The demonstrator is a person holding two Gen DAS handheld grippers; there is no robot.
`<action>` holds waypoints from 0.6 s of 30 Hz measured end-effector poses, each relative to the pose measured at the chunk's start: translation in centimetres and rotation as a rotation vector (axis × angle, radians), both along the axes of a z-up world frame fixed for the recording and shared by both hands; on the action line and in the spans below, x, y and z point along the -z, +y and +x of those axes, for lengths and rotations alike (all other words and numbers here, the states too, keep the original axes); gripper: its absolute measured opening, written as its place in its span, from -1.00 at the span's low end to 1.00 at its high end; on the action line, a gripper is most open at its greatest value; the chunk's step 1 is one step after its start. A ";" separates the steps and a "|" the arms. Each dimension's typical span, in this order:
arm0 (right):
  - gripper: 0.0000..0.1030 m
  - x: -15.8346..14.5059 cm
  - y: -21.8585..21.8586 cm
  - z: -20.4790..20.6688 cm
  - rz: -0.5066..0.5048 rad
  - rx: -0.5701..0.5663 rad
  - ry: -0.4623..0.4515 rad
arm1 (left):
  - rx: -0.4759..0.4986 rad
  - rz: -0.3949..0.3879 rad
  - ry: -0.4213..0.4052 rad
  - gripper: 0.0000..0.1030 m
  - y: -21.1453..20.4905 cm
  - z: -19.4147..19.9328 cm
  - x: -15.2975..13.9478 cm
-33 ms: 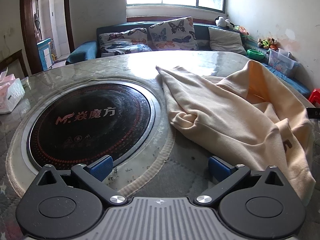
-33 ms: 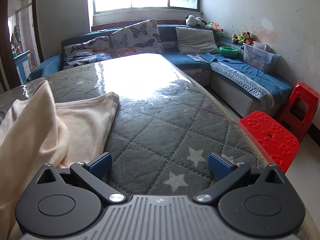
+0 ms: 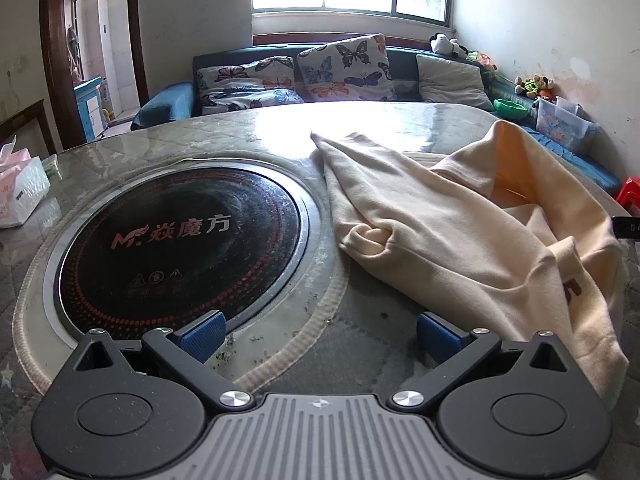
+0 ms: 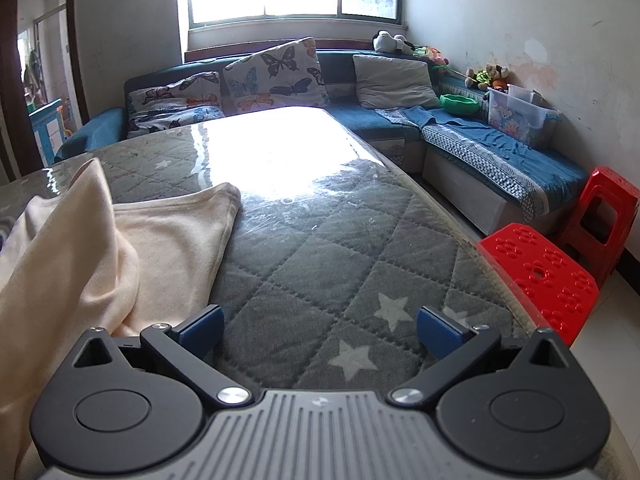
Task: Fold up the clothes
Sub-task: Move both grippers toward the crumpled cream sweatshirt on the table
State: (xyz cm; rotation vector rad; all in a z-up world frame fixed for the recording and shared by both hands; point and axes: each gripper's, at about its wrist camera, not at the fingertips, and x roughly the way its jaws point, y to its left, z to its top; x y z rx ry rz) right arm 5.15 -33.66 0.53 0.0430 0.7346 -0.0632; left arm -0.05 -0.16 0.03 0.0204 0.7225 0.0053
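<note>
A cream garment (image 3: 460, 236) lies crumpled on the table, right of the round black cooktop (image 3: 176, 248). Part of it is bunched up into a peak. My left gripper (image 3: 320, 334) is open and empty, low over the table, with the garment just beyond its right fingertip. In the right wrist view the same garment (image 4: 120, 240) lies to the left, one flat edge reaching toward the table's middle. My right gripper (image 4: 320, 330) is open and empty over the grey quilted, star-patterned table cover (image 4: 340, 272), its left fingertip next to the cloth.
A tissue box (image 3: 18, 192) stands at the table's left edge. A blue sofa (image 4: 480, 140) with butterfly cushions (image 4: 276, 74) runs behind and along the right. Two red plastic stools (image 4: 540, 272) stand by the table's right edge. A clear storage box (image 4: 520, 120) sits on the sofa.
</note>
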 end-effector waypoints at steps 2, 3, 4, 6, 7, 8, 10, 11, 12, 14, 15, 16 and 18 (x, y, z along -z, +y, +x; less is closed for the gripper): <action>1.00 0.0 -0.3 -0.1 0.010 0.001 0.002 | -0.001 -0.002 0.000 1.00 -0.3 -0.1 -0.1; 1.00 0.1 -0.5 -0.2 0.009 -0.001 -0.001 | -0.001 -0.002 0.000 1.00 -0.5 -0.2 -0.1; 1.00 0.1 -0.5 -0.4 0.001 -0.008 -0.008 | -0.002 -0.003 0.000 1.00 -0.6 -0.2 -0.1; 1.00 0.1 -0.3 -1.3 -0.043 -0.023 -0.034 | -0.003 -0.005 0.000 1.00 -0.9 -0.3 -0.2; 1.00 0.1 -0.2 -1.8 -0.053 -0.034 -0.041 | -0.003 -0.006 0.001 1.00 -1.1 -0.4 -0.2; 1.00 0.1 -0.2 -2.4 -0.062 -0.043 -0.048 | 0.001 -0.028 0.007 1.00 -0.4 -0.4 -0.4; 1.00 0.1 0.1 -3.9 -0.067 -0.056 -0.059 | 0.006 -0.028 0.002 1.00 -0.4 -0.8 -0.4; 1.00 -0.1 0.0 -4.7 -0.060 -0.065 -0.059 | 0.005 -0.027 0.003 1.00 -0.4 -1.0 -0.5; 1.00 -0.2 -0.3 -5.1 -0.052 -0.073 -0.054 | 0.002 -0.024 0.003 1.00 -0.7 -1.1 -0.6; 1.00 -0.2 -0.2 -5.9 -0.047 -0.084 -0.054 | 0.001 -0.018 0.009 1.00 -0.8 -1.4 -0.8; 1.00 -0.3 -0.1 -6.2 -0.045 -0.089 -0.057 | 0.000 -0.016 0.011 1.00 -0.9 -1.5 -0.9; 1.00 -0.5 -0.1 -6.7 -0.043 -0.096 -0.061 | -0.002 -0.014 0.012 1.00 -0.9 -1.7 -0.9; 1.00 -0.7 0.0 -7.4 -0.036 -0.108 -0.069 | -0.003 -0.006 0.016 1.00 -1.3 -2.1 -1.0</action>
